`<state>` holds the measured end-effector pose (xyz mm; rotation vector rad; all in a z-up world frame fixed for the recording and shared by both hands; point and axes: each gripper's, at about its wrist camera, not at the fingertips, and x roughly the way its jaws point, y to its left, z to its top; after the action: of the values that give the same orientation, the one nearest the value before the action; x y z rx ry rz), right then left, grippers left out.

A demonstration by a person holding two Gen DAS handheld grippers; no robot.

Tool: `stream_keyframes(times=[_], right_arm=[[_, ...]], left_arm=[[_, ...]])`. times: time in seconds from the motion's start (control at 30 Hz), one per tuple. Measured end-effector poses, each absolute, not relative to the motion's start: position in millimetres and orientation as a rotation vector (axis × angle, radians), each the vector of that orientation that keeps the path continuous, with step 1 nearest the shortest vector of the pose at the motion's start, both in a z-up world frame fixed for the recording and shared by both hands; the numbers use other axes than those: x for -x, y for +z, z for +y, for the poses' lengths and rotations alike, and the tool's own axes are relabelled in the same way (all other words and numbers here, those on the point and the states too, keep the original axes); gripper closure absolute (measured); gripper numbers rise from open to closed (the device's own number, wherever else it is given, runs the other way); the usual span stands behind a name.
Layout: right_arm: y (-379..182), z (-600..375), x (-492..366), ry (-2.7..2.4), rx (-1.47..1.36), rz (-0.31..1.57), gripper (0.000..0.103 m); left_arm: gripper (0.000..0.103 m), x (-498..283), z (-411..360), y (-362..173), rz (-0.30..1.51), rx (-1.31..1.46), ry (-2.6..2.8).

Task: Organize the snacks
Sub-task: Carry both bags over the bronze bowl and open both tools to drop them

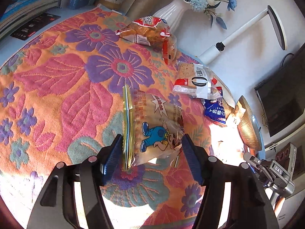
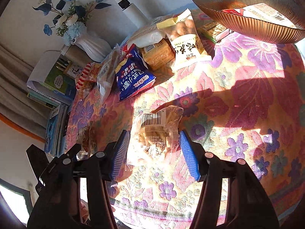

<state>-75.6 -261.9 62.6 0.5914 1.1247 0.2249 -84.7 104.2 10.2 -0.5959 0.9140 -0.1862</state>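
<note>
In the left wrist view my left gripper [image 1: 151, 145] is open around a clear bread packet with a cartoon boy [image 1: 154, 127] lying on the flowered cloth [image 1: 57, 87]; the pads sit beside its near end. In the right wrist view my right gripper [image 2: 154, 143] is open around a clear snack packet with a barcode label [image 2: 156, 129] on the cloth. A ribbed bronze bowl [image 2: 238, 19] at the top right holds a white packet [image 2: 266, 13]. Whether either pad touches its packet I cannot tell.
Other snacks lie on the cloth: a red bread packet [image 1: 146, 30], a white "0" packet [image 1: 196, 80], a blue bag [image 2: 133, 74], a peanut bag [image 2: 186, 38]. A white vase of blue flowers [image 1: 171, 7], books [image 1: 28, 0] and a lamp arm [image 1: 238, 32] stand behind.
</note>
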Motion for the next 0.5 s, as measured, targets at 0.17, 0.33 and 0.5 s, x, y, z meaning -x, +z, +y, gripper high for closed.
stream_keyframes(times=[0.17,0.33,0.5], right_arm=[[62,-258,80,0.228,-0.595,1.131,0.045],[72,-256,88,0.212,-0.532,1.110,0.044],[88,-248,95,0.183,-0.324,1.071,0.023]], left_arm=[[0.041,112,78,17,0.936,0.552,-0.375],[0.039,133,45,44,0.891,0.390,-0.496],[0.005,116,59,67,0.826,0.179,-0.385]])
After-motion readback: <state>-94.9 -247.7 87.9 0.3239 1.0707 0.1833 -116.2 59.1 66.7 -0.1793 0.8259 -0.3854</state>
